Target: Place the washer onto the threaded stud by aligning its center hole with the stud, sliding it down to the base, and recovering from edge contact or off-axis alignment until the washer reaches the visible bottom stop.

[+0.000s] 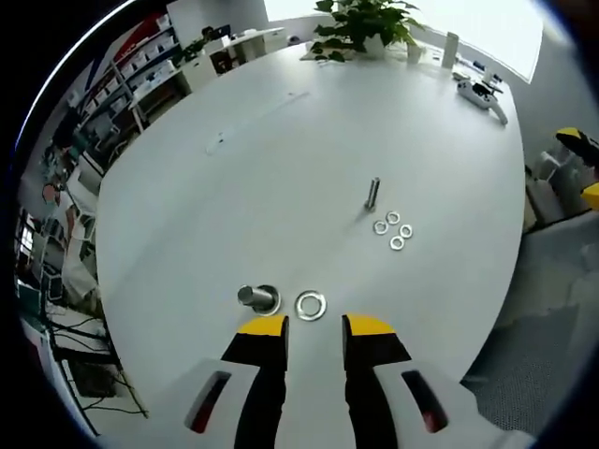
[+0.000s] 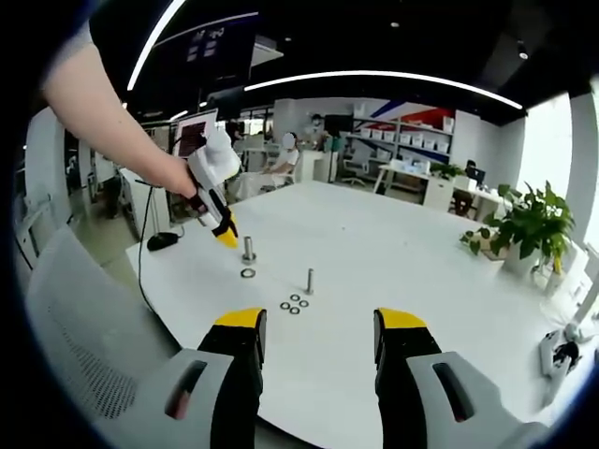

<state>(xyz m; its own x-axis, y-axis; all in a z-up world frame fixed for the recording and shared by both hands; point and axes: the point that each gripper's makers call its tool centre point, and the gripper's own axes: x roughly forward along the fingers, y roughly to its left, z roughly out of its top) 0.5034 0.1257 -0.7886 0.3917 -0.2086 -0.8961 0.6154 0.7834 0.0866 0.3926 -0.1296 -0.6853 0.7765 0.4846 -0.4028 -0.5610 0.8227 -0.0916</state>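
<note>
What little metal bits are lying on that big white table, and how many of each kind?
Upright threaded metal studs: 2, the near one and the far one.
Large silver washer: 1.
Small silver washers in a cluster: 4.
Total: 7.

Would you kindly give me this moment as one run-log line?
left claw: open, above large washer | washer: flat on table beside stud, not threaded | right claw: open, empty
</note>
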